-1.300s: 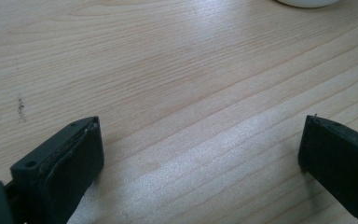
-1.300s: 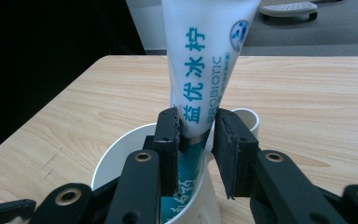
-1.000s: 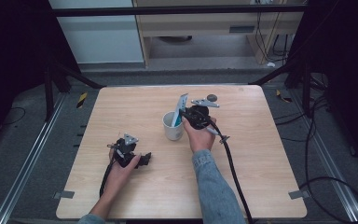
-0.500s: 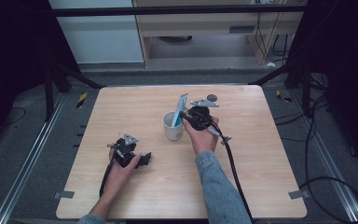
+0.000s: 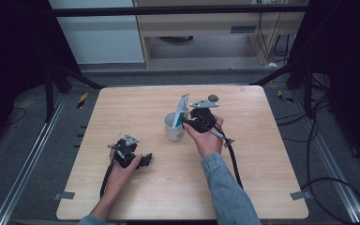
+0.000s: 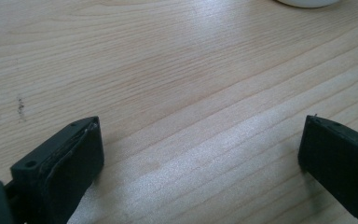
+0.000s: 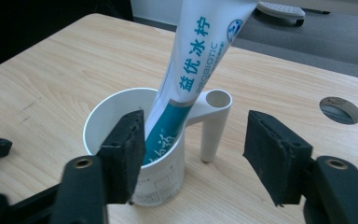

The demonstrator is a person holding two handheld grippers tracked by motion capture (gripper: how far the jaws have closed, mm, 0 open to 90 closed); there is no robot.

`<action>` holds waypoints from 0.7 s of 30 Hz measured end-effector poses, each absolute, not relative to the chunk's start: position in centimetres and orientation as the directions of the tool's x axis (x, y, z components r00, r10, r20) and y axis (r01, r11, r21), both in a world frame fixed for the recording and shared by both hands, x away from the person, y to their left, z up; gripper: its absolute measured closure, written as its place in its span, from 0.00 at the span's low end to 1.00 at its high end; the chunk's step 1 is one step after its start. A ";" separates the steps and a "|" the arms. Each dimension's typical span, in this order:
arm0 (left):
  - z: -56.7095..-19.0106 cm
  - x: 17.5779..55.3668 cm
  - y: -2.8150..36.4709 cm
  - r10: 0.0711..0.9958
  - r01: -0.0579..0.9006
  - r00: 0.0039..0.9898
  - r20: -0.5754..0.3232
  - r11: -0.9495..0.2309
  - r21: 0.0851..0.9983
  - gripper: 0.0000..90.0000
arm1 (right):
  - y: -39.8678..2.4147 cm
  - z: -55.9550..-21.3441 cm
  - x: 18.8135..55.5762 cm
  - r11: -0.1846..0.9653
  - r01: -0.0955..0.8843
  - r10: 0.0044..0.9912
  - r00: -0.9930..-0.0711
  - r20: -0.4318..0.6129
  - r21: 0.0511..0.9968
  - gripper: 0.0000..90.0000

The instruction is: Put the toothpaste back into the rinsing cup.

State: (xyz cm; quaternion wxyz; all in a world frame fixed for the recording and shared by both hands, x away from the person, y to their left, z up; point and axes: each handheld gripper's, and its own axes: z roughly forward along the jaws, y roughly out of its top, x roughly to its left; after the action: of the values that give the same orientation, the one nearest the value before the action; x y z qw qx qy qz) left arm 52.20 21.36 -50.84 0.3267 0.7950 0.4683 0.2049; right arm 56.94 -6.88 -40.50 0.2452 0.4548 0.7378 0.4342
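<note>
The toothpaste tube (image 7: 200,60) stands nose-down in the white cup (image 7: 135,154), leaning over the rim toward the handle (image 7: 213,123). The cup sits near the middle of the desk (image 5: 262,154). The right tool (image 7: 191,154) has just been opening; its jaws stand apart, the left pad just beside the lower tube and the right pad well clear, and nothing is pressed between them. The left tool (image 6: 200,158) rests low on the desk with its jaws spread wide and nothing between them.

Risks, as judged from this position:
- The tube leans on the rim alone. A nudge from the near pad as the tool backs away could tip it out or drag it sideways.
- The cup looks light and top-heavy with the tall tube inside. A knock on the rim or handle could topple it.
- The trailing cable (image 5: 234,161) lies close behind the right hand (image 5: 207,138) and could snag on withdrawal.

Differences between views:
- The right gripper view gives the tube's printing, the gap at each pad and a round hole (image 7: 340,109) in the desk.
- The high view gives the overall layout: the left tool (image 5: 138,161) well apart from the cup (image 5: 174,129), and both forearms.
- The left gripper view adds bare wood grain and a sliver of the cup's base (image 6: 307,2).
</note>
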 end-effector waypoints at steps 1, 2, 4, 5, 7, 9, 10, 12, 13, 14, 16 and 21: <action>-50.8 52.2 21.4 0.879 0.611 0.477 0.020 -0.348 0.711 0.00 | -7.0 -40.4 56.8 0.216 0.463 0.883 -0.468 0.030 0.860 0.39; -50.8 52.2 21.4 0.878 0.611 0.478 0.020 -0.348 0.711 0.00 | -7.1 -40.3 56.8 0.219 0.463 0.884 -0.466 0.026 0.859 0.37; -50.8 52.2 21.4 0.878 0.611 0.478 0.020 -0.348 0.711 0.00 | -7.3 -40.2 56.7 0.235 0.460 0.881 -0.473 0.012 0.856 0.33; -50.8 52.2 21.4 0.878 0.611 0.477 0.020 -0.348 0.711 0.00 | -7.4 -40.1 56.6 0.243 0.456 0.881 -0.474 0.002 0.856 0.30; -50.8 52.2 21.4 0.878 0.611 0.477 0.020 -0.348 0.711 0.00 | -7.6 -40.1 56.5 0.250 0.459 0.881 -0.473 -0.004 0.852 0.26; -50.8 52.2 21.4 0.879 0.611 0.477 0.020 -0.348 0.712 0.00 | -7.8 -40.0 56.5 0.278 0.464 0.879 -0.476 -0.029 0.841 0.18; -50.8 52.2 21.4 0.878 0.610 0.478 0.020 -0.348 0.711 0.00 | -8.0 -39.9 56.4 0.293 0.466 0.875 -0.482 -0.038 0.835 0.16; -50.8 52.2 21.3 0.879 0.610 0.477 0.021 -0.348 0.712 0.00 | -8.4 -39.9 56.2 0.312 0.467 0.873 -0.485 -0.055 0.828 0.13; -50.8 52.2 21.3 0.879 0.610 0.476 0.021 -0.348 0.712 0.00 | -8.7 -39.8 56.1 0.326 0.468 0.868 -0.493 -0.063 0.821 0.12; -50.8 52.2 21.3 0.879 0.610 0.476 0.020 -0.347 0.712 0.00 | -8.9 -39.8 56.1 0.334 0.471 0.864 -0.500 -0.065 0.816 0.10; -50.8 52.2 21.3 0.879 0.610 0.476 0.021 -0.347 0.712 0.00 | -9.6 -39.8 55.9 0.352 0.477 0.860 -0.504 -0.077 0.805 0.09; -50.8 52.2 21.3 0.879 0.610 0.476 0.022 -0.348 0.712 0.00 | -11.5 -39.8 55.7 0.366 0.493 0.848 -0.525 -0.066 0.789 0.17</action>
State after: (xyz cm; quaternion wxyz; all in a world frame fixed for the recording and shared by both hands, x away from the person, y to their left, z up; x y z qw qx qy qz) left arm 52.18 21.34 -50.84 0.3265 0.7947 0.4684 0.2060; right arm 55.67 -11.55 -39.80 0.2402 0.4240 0.7909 0.3702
